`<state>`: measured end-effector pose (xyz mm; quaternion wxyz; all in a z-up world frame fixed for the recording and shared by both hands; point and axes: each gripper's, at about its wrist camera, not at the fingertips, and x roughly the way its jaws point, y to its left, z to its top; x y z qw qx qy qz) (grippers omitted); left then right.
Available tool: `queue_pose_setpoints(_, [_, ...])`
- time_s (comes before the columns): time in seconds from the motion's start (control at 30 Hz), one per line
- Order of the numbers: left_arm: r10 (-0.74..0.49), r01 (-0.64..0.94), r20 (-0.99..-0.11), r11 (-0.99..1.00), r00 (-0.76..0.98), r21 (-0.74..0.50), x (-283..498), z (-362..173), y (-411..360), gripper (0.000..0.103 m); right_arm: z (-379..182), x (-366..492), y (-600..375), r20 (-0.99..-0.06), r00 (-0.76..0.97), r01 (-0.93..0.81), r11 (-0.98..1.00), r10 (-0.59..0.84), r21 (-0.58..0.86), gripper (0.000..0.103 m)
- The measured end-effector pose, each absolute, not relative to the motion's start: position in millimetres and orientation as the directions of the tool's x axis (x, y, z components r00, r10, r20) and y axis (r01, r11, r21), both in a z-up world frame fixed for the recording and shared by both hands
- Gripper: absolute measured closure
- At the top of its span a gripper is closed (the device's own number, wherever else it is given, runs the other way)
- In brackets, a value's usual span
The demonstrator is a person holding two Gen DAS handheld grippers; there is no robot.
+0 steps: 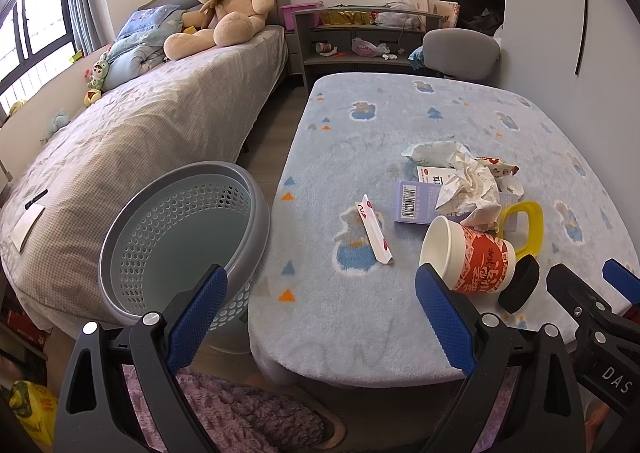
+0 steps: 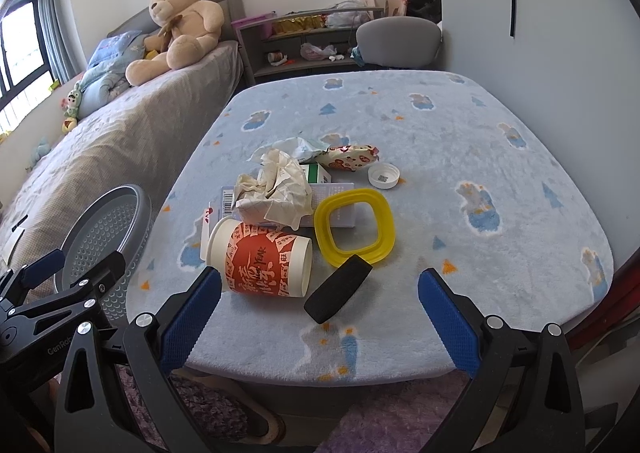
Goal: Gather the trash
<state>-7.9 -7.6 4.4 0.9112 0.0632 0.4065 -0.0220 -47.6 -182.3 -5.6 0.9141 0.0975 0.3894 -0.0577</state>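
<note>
Both claws hover at the near edge of the table (image 2: pixel 500 157), which is covered by a pale blue fleece with small animal and tree prints. The left claw (image 1: pixel 320 317) is spread wide with nothing between its blue pads; in its own view it frames the gap between the table and the grey perforated basket (image 1: pixel 180 237), which stands on the floor just beside the table's left edge, between table and bed (image 1: pixel 132 133). The right claw (image 2: pixel 320 323) is also spread wide and holds nothing, its fingers pointing at the heap of trash in the middle of the table.

The trash lies together. A red and white paper cup (image 2: pixel 260 263) rests on its side nearest the claws, its open mouth facing left. Just beside its base lies a black oblong sponge-like block (image 2: pixel 338 289), touching a yellow plastic ring (image 2: pixel 356 227). Behind the cup sits crumpled paper (image 2: pixel 280 189) on top of a flat purple box (image 1: pixel 412 205). Farther back are a snack wrapper (image 2: pixel 348 159), a white round cap (image 2: pixel 383 176) and a small green and white carton (image 2: pixel 316 173). A folded paper strip (image 1: pixel 376 231) with red marks lies apart, left of the pile.

A large teddy bear (image 1: pixel 224 1) sits on the bed.
</note>
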Motion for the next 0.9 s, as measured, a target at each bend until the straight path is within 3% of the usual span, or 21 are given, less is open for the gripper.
queue_pose_setpoints(0.9, [-0.006, 0.108, -0.757, 0.991, 0.653, 0.085, -1, -7, -12, 0.012, -18, -50, -193, -0.743, 0.669, 0.208, 0.968, -0.037, 0.139, 0.006])
